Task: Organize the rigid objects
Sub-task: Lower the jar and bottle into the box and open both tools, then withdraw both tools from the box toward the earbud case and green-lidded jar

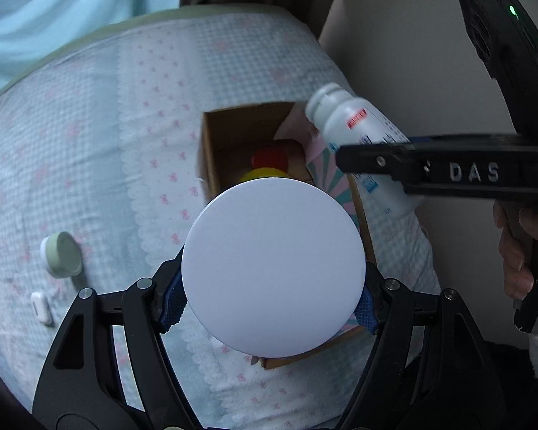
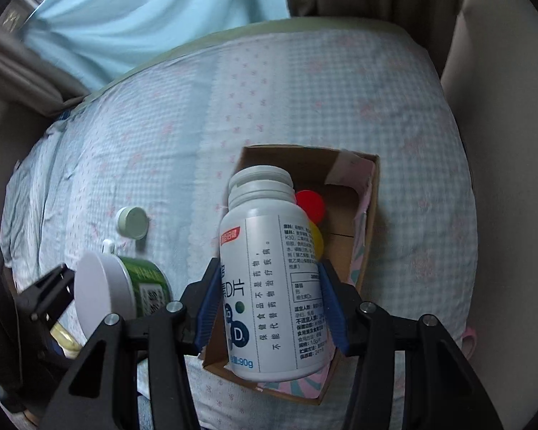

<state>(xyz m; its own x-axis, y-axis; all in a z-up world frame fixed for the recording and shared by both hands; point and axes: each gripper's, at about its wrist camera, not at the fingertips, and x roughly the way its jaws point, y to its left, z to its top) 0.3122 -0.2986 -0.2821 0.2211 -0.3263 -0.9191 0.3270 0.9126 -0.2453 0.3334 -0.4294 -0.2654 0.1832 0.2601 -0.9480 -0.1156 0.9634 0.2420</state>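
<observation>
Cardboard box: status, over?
Left gripper shut on green jar. Right gripper shut on white bottle, above cardboard box. Nothing blocking.
</observation>
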